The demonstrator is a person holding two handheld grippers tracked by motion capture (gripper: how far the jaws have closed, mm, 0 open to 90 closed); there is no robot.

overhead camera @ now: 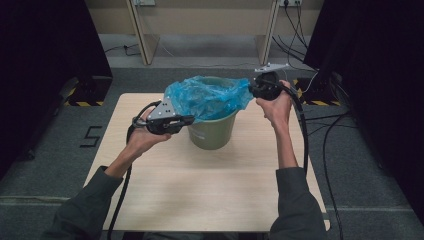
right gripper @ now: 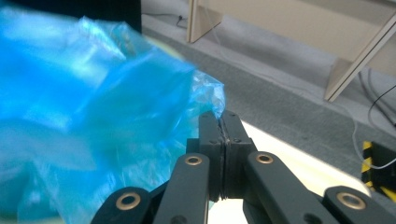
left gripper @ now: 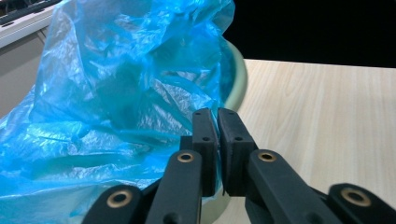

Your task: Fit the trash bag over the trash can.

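The left gripper (overhead camera: 186, 120) and right gripper (overhead camera: 251, 90) each pinch the blue plastic bag (overhead camera: 207, 97) at opposite edges, jaws clamped on film; between them it drapes over the green bucket (overhead camera: 212, 132).

Dim room, dark sides — right gripper view motion-blurred, bag glossy.
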